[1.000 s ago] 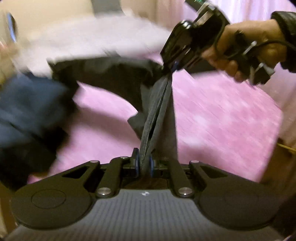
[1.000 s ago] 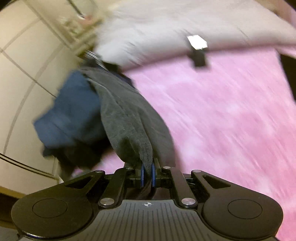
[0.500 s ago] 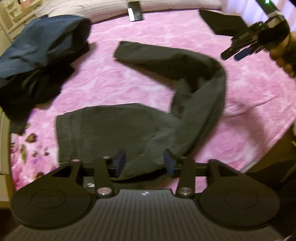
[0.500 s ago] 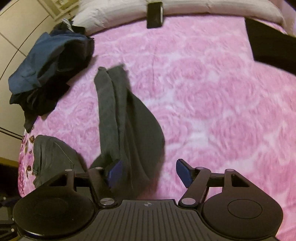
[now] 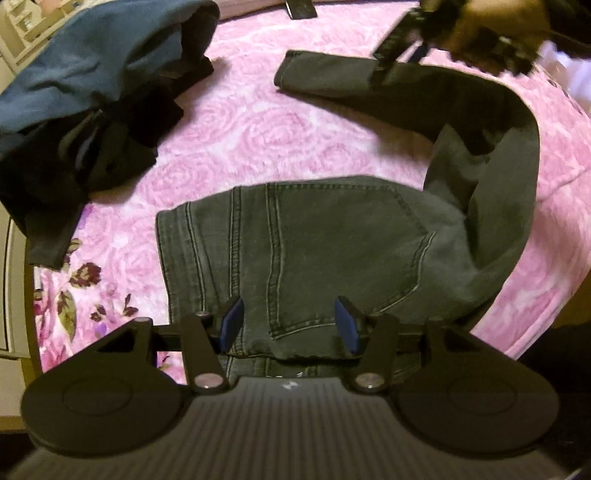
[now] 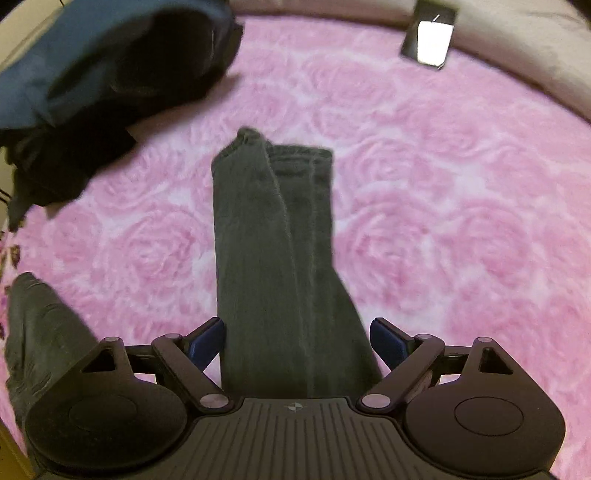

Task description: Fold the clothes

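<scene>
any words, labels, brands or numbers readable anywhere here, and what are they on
No readable text anywhere.
Left gripper body: a small pale mark, too small to read.
Right gripper body: a small round crosshair sign, no letters.
Dark card at the bed's far edge: a white patch, glared and blurred, unreadable.
Grey jeans: no label showing.

No legible text or labels anywhere
</scene>
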